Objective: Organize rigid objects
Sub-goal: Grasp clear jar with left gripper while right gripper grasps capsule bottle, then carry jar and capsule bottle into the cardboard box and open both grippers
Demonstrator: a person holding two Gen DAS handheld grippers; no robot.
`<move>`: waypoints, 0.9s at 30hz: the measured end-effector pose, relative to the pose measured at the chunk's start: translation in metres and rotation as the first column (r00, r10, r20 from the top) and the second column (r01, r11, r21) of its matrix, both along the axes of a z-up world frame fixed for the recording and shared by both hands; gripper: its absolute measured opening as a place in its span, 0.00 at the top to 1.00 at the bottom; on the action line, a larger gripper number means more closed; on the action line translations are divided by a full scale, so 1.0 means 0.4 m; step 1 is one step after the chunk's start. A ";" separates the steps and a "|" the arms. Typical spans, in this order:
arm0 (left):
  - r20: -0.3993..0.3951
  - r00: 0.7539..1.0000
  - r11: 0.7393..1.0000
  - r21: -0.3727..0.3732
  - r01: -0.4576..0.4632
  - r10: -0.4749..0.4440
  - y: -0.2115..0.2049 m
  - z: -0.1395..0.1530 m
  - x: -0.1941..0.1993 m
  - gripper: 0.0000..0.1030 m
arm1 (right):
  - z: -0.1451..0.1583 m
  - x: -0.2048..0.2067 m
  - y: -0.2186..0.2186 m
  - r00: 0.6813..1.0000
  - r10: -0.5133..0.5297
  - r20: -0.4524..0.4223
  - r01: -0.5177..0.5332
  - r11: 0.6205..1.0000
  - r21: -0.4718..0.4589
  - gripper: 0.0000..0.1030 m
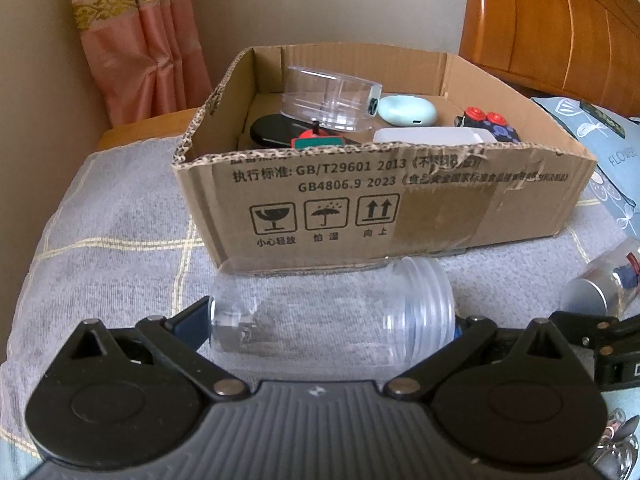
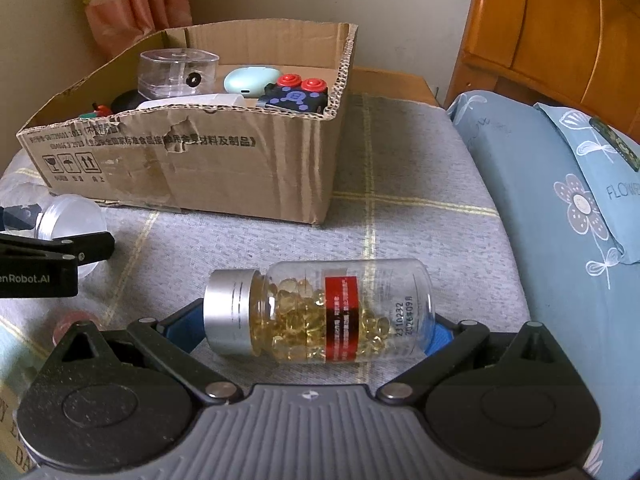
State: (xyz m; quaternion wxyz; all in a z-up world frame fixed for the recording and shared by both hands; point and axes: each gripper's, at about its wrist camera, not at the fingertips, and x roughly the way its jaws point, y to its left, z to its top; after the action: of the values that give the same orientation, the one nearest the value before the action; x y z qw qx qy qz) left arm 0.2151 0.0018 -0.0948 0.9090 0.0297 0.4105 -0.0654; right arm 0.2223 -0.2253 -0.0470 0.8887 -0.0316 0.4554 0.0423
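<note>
My left gripper (image 1: 328,330) is shut end to end on a clear empty plastic jar (image 1: 320,312) with a threaded mouth, held sideways just in front of the cardboard box (image 1: 440,208). Over the grey bedspread, my right gripper (image 2: 316,328) is shut on a clear pill bottle (image 2: 320,312) with a silver cap, a red label and yellow capsules inside. The box (image 2: 240,168) holds a clear plastic container (image 1: 332,98), a mint oval case (image 1: 408,111), a black toy with red buttons (image 1: 486,120), a white tray (image 1: 432,136) and a black oval object (image 1: 276,130).
The box sits on a grey checked bedspread (image 2: 420,200). A blue flowered pillow (image 2: 560,220) lies to the right, with a wooden headboard (image 2: 560,40) behind it. A pink curtain (image 1: 132,40) hangs at the back left. A small pink-lidded item (image 2: 76,322) lies near my right gripper.
</note>
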 end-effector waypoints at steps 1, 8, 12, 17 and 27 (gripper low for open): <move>0.001 1.000 1.000 -0.001 0.001 -0.001 0.000 0.000 0.000 0.01 | 0.000 0.001 0.001 1.000 -0.001 -0.002 0.001 1.000 0.000 0.00; 0.001 1.000 1.000 0.017 0.018 -0.018 -0.002 0.006 0.001 0.02 | 0.005 0.005 0.002 0.999 -0.032 -0.023 0.033 0.999 0.012 0.00; 0.017 0.999 0.999 0.026 0.039 -0.039 -0.004 0.021 -0.004 0.03 | 0.015 -0.003 -0.001 0.999 -0.047 -0.015 0.048 0.999 0.025 0.00; 0.030 0.998 0.998 0.030 0.061 -0.062 -0.003 0.040 -0.009 0.12 | 0.022 -0.010 0.000 0.998 -0.054 -0.016 0.054 0.999 0.000 0.06; 0.009 0.986 0.985 0.052 0.163 -0.164 0.009 0.090 -0.029 0.12 | 0.081 -0.035 -0.036 1.000 0.021 0.005 -0.022 0.998 0.058 0.06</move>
State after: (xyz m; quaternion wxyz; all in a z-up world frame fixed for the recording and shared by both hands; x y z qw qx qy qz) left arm 0.2033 0.0055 -0.0590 0.9021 0.0870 0.4024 -0.1292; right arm 0.2084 -0.2395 -0.0146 0.8897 -0.0105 0.4517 0.0651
